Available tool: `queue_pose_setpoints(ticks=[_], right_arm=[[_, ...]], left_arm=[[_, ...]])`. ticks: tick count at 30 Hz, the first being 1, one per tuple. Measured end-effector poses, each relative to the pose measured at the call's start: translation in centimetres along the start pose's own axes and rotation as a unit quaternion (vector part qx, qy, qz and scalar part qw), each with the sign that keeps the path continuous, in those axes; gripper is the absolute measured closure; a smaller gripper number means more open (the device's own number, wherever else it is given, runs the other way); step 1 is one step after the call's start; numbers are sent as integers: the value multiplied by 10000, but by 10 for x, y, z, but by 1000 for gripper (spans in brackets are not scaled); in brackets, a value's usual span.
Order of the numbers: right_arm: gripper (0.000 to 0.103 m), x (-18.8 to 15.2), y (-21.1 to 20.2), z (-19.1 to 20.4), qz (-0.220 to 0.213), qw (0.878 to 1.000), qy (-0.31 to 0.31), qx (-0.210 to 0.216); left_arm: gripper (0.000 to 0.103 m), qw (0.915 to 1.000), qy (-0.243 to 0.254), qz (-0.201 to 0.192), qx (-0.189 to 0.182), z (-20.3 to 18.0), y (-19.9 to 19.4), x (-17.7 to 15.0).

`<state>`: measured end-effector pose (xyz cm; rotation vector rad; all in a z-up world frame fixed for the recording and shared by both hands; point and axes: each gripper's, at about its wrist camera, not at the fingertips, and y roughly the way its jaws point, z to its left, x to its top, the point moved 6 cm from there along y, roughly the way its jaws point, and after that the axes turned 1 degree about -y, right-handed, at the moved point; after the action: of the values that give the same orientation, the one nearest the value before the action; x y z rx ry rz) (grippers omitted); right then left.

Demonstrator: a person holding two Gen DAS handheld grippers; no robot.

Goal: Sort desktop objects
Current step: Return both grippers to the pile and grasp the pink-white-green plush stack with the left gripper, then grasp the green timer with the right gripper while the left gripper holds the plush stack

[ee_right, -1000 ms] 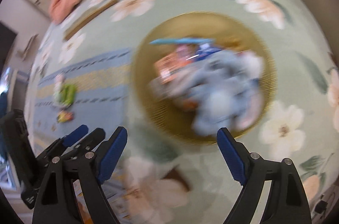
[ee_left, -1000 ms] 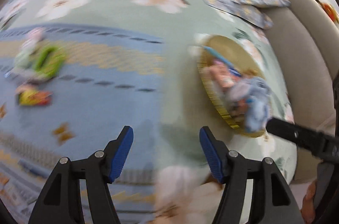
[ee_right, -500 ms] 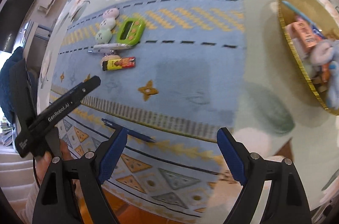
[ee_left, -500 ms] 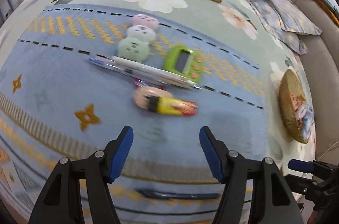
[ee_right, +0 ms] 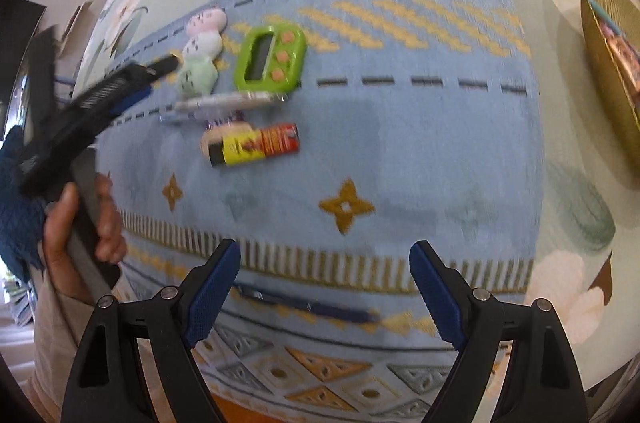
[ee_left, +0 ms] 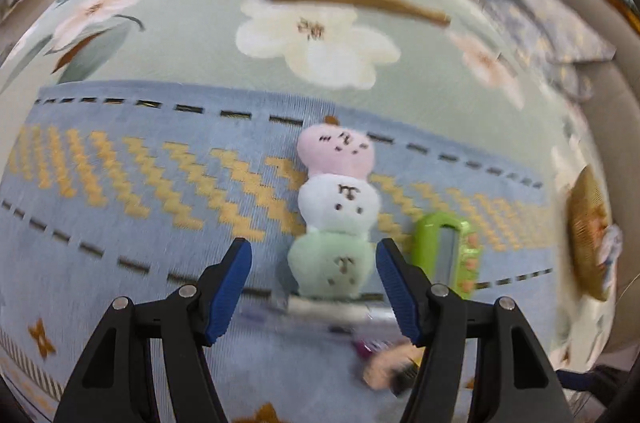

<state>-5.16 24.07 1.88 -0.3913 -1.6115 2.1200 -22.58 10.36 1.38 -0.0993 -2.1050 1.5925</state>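
Both grippers open and empty above the patterned cloth.
Gold basket [ee_right: 600, 71], far right of the right gripper [ee_right: 324, 297], holds mixed items. Blue cloth [ee_right: 400, 151] over floral bedding [ee_left: 192, 35]. Left gripper [ee_left: 314, 289], partly open, straddles the plush toy [ee_left: 336, 215] without contact; green timer [ee_left: 446, 255] just right. Right gripper wide.

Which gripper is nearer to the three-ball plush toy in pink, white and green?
Left. The left gripper hangs open right at the plush toy's green end. The right gripper hovers over the blue rug's near edge, well away.
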Motion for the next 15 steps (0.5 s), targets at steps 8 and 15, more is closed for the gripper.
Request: queue_pose_setpoints(ticks=[8, 15], right_arm=[[17, 43, 2, 3, -311, 9991, 224, -189], [17, 84, 9, 23, -565, 9976, 32, -391]], left_arm=[[59, 9970, 745, -45, 210, -25, 34, 6], [63, 9980, 569, -258, -80, -14, 19, 4]])
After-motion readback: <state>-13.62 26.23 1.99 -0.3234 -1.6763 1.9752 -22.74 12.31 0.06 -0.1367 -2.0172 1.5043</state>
